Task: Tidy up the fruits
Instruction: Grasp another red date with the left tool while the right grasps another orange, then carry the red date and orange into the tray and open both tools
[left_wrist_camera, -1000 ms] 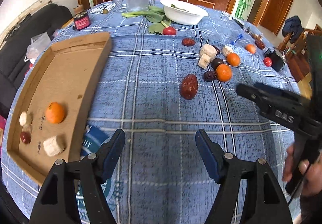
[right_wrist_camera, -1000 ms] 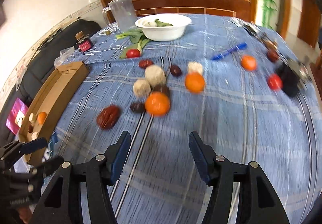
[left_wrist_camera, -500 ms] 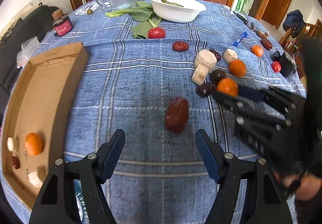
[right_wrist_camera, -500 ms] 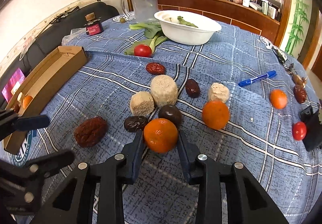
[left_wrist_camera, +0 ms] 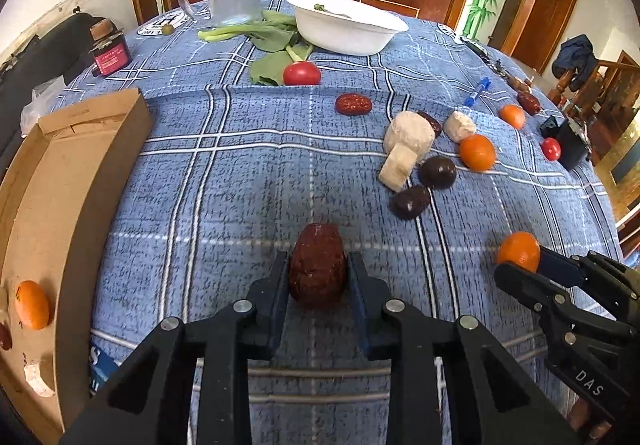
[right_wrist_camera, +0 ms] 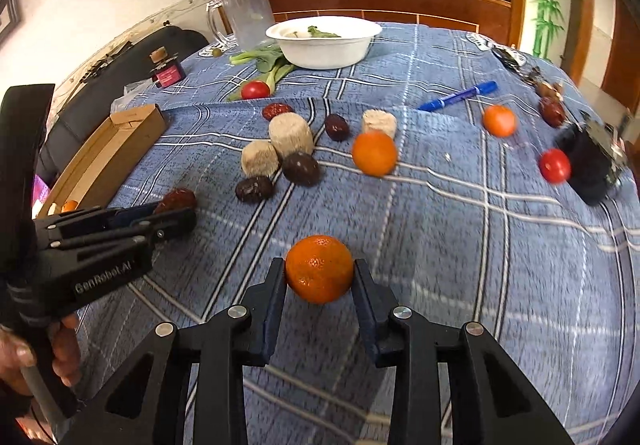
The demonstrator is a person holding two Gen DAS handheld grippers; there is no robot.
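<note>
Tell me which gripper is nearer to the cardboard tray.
Left. The left gripper, shut on a red date, is beside the tray; the right gripper, holding an orange, is farther right.

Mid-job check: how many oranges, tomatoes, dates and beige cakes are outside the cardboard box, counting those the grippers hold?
Oranges: 3, one in the right gripper
Tomatoes: 2
Red dates: 3, one in the left gripper
Dark dates: 3
Beige cakes: 3
Total: 14

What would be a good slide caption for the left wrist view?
Left gripper shut on a red date, cardboard tray to its left, right gripper holding an orange.
</note>
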